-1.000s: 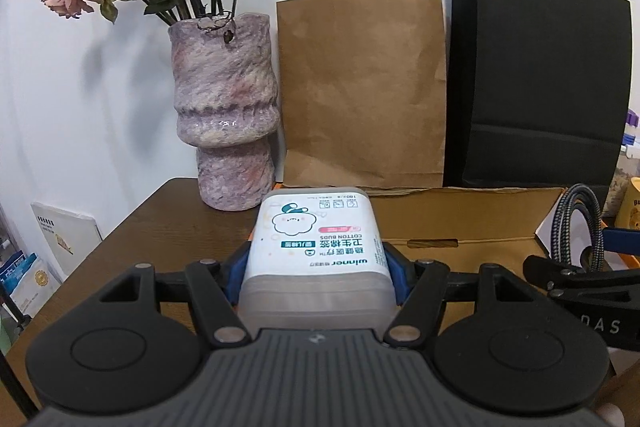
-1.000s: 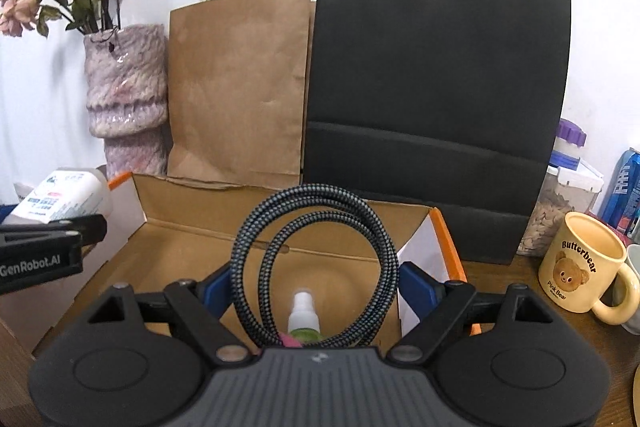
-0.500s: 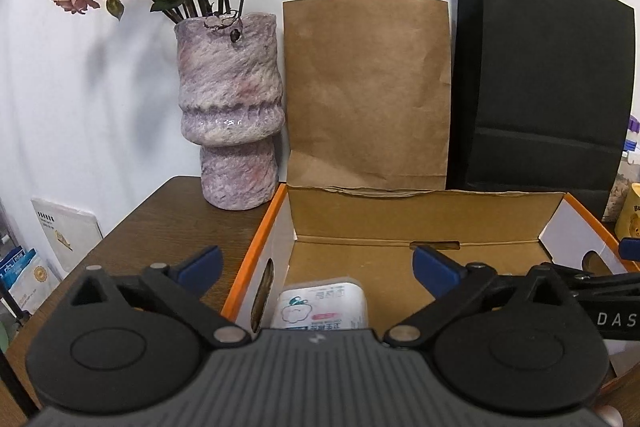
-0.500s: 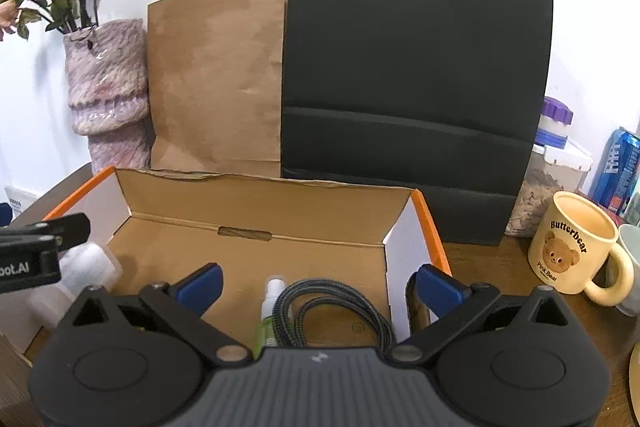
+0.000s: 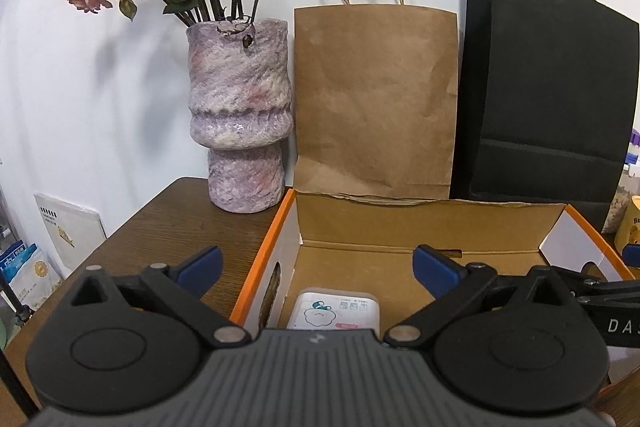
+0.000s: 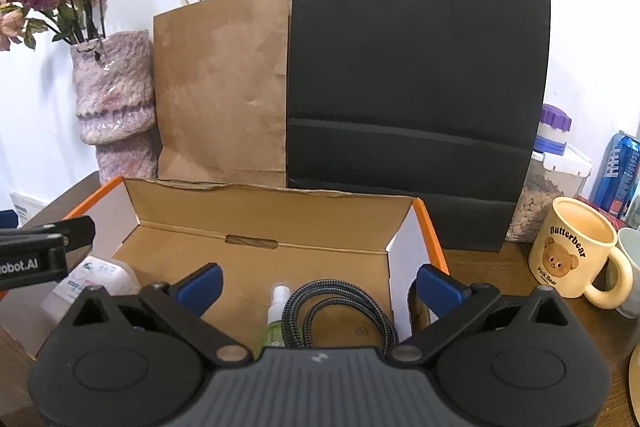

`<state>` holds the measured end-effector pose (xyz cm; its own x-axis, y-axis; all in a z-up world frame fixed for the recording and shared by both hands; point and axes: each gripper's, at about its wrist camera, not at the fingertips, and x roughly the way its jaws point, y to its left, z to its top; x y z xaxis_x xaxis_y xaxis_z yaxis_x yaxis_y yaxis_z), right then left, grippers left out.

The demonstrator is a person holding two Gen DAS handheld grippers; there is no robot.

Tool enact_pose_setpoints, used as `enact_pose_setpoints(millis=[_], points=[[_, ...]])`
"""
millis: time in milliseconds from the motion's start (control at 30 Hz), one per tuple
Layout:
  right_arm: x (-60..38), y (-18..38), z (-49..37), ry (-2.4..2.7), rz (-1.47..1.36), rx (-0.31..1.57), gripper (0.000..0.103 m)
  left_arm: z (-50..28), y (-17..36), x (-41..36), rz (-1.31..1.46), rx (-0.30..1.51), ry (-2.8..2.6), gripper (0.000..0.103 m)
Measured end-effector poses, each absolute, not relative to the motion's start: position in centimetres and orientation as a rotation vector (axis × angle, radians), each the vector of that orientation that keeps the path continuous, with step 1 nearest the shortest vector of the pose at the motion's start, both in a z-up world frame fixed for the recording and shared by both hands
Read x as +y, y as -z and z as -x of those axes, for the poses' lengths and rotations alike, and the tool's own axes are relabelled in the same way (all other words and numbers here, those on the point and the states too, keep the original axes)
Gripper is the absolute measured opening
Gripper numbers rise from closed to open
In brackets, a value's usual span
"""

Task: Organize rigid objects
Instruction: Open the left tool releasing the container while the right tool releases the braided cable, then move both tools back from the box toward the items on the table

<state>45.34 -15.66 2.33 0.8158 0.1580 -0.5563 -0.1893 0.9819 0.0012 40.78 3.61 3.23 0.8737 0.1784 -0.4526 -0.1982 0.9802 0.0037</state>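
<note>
An open cardboard box [image 5: 400, 223] with orange edges stands on the wooden table; it also shows in the right wrist view [image 6: 256, 215]. A white cotton-bud container [image 5: 336, 309] lies in its left end, also seen in the right wrist view [image 6: 96, 277]. A coiled braided cable [image 6: 340, 303] and a small green spray bottle [image 6: 278, 311] lie in its right end. My left gripper [image 5: 316, 263] is open and empty above the container. My right gripper [image 6: 320, 281] is open and empty above the cable.
A purple vase [image 5: 240, 115] with dried roses, a brown paper bag [image 5: 374, 99] and a black paper bag [image 6: 416, 87] stand behind the box. A Butterbear mug [image 6: 572, 255], a jar [image 6: 548, 183] and a blue can [image 6: 620, 171] stand at the right.
Both grippers opened and let go: the cotton-bud container and the cable dropped into the box. Both grippers have since drawn back and up a little.
</note>
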Motion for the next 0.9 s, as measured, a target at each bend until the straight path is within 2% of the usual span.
enact_pose_setpoints(millis=[900], points=[[-17.5,-4.7,-36.4,-0.240,0.062,0.470,0.103,-32.8,-5.0,3.6,0.086,0.423,-0.182,0.103]])
